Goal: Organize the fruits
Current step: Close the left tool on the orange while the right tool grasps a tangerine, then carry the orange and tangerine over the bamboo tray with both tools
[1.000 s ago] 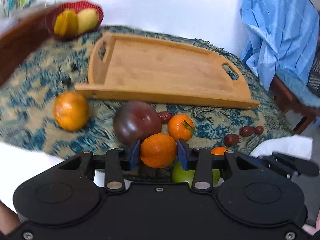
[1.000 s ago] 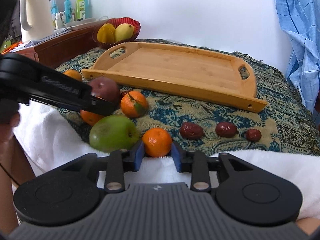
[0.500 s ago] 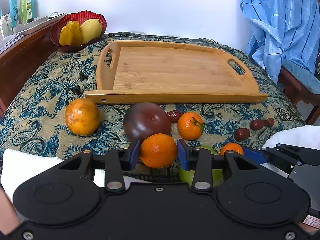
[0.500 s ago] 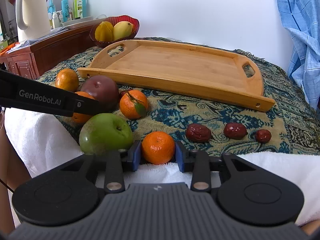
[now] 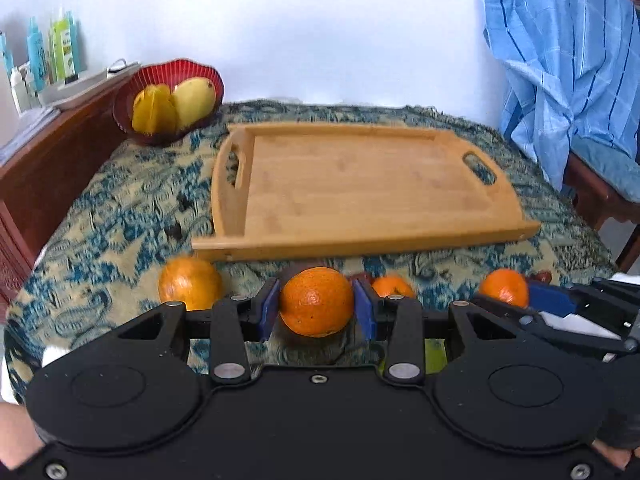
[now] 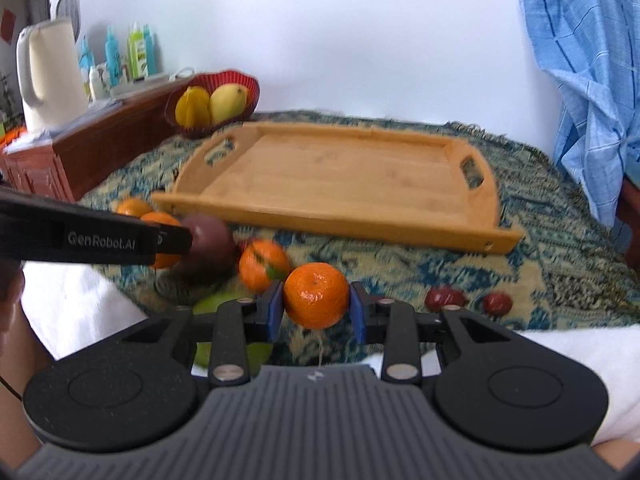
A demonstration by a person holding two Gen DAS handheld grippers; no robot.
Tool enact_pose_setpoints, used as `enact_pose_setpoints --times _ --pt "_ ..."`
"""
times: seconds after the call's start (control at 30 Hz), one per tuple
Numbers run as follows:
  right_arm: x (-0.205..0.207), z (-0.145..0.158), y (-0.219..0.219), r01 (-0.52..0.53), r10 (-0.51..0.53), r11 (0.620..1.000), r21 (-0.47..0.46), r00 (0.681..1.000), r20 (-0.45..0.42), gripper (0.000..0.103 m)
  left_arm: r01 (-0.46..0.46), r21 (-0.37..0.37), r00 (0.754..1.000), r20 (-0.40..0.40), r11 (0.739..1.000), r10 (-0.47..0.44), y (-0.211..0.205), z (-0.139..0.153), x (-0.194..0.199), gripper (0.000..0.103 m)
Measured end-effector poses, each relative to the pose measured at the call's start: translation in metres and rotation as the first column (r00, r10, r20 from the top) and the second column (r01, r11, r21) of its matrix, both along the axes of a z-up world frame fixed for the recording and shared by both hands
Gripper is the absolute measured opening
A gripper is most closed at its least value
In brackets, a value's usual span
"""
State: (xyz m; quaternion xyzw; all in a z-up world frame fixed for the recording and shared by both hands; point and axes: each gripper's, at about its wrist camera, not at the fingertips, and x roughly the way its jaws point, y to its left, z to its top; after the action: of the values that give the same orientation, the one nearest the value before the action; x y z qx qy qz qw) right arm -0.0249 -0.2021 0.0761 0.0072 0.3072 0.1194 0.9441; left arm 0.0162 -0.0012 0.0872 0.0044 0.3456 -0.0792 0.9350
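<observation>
My left gripper (image 5: 316,309) is shut on an orange (image 5: 316,300) and holds it just above the patterned cloth. My right gripper (image 6: 316,310) is shut on a small tangerine (image 6: 316,294), lifted off the white towel (image 6: 560,352). The empty wooden tray (image 5: 360,184) lies a little beyond both grippers, seen too in the right wrist view as the tray (image 6: 340,184). On the cloth lie a second orange (image 5: 190,282), a dark purple fruit (image 6: 210,242), a leafy tangerine (image 6: 262,266), a green apple (image 6: 222,304) and red dates (image 6: 444,298).
A red bowl (image 6: 216,104) with yellow fruit stands at the tray's far left corner. Beside it is a wooden cabinet (image 6: 100,152) with a kettle (image 6: 50,76) and bottles. A blue cloth (image 5: 560,72) hangs over a chair on the right.
The right jaws have closed onto the tangerine. Both grippers have risen with their fruit, so the tray and the loose fruit sit lower in both views.
</observation>
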Motion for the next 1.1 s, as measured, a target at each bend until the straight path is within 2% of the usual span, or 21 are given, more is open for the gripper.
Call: enact_pose_setpoints --times 0.3,0.53,0.73,0.93,1.1 --pt "0.034 0.047 -0.021 0.056 -0.057 0.996 0.072 0.998 0.004 0.04 0.014 -0.017 1.0 0.019 1.0 -0.014 0.003 0.039 0.029 0.038" --pt "0.068 0.067 -0.038 0.095 -0.094 0.991 0.097 0.995 -0.014 0.04 0.01 -0.052 1.0 -0.008 0.999 -0.01 0.003 0.052 0.063 0.038" --pt "0.095 0.066 -0.052 0.116 -0.111 0.985 0.126 0.993 -0.046 0.04 -0.007 -0.074 0.999 -0.05 0.997 0.003 0.006 0.046 0.095 0.038" --pt "0.119 0.047 -0.068 0.144 -0.126 0.973 0.182 0.986 -0.106 0.04 -0.023 -0.071 0.997 -0.08 0.997 0.018 0.011 0.03 0.119 0.038" --pt "0.15 0.04 -0.075 0.173 -0.147 0.964 0.203 0.979 -0.138 0.04 -0.05 -0.113 0.994 -0.107 0.992 0.038 0.016 0.026 0.154 0.038"
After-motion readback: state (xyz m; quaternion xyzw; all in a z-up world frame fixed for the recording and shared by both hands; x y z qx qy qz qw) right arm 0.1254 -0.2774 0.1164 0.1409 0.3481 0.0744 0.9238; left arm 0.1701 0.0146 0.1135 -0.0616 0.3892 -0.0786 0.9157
